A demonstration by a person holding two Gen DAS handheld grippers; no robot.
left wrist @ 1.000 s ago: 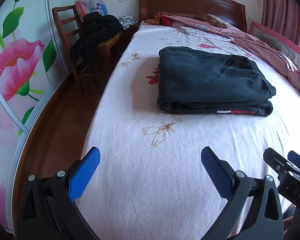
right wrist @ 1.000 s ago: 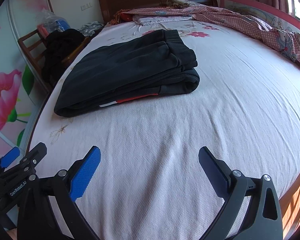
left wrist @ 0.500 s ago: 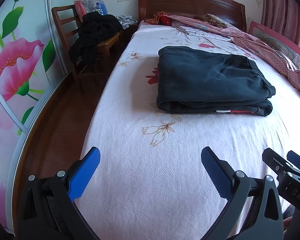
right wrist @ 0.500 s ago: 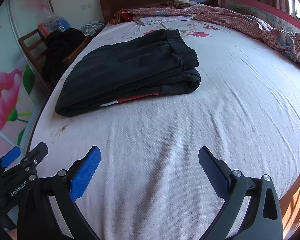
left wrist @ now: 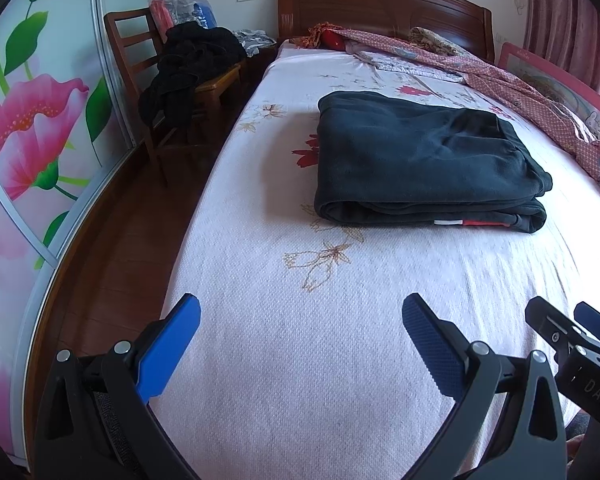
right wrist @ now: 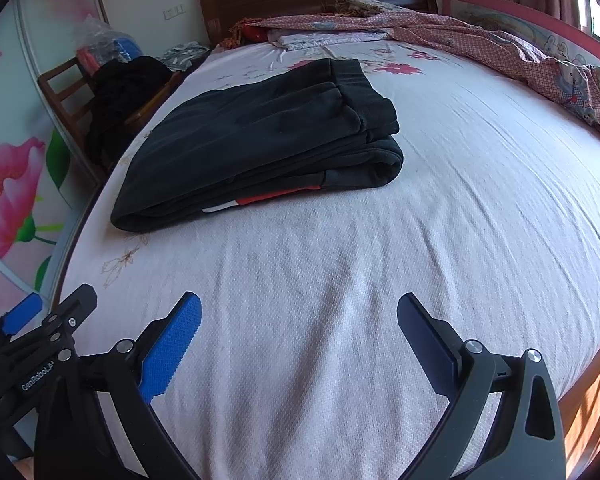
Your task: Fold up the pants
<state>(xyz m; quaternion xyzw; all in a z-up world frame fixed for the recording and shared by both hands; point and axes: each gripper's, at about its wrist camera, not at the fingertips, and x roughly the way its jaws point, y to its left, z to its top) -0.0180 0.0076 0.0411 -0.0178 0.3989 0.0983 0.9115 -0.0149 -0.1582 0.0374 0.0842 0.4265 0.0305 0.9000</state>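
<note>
Dark pants [left wrist: 420,160] lie folded in a flat stack on the bed, with a white and red stripe along the near edge; they also show in the right wrist view [right wrist: 260,140]. My left gripper [left wrist: 300,312] is open and empty above the bare sheet, well short of the pants. My right gripper [right wrist: 298,312] is open and empty too, over the sheet near the foot of the bed. The right gripper's tip shows at the right edge of the left wrist view [left wrist: 572,336], and the left gripper at the left edge of the right wrist view [right wrist: 48,320].
The bed [left wrist: 340,360] has a pale floral sheet and a wooden headboard [left wrist: 380,8]. A pink patterned quilt [right wrist: 520,52] lies along the far right side. A wooden chair [left wrist: 172,76] with dark clothes stands left of the bed, beside a flowered wardrobe door [left wrist: 28,128].
Both grippers have drifted very slightly; the pants lie as before. Both stay open.
</note>
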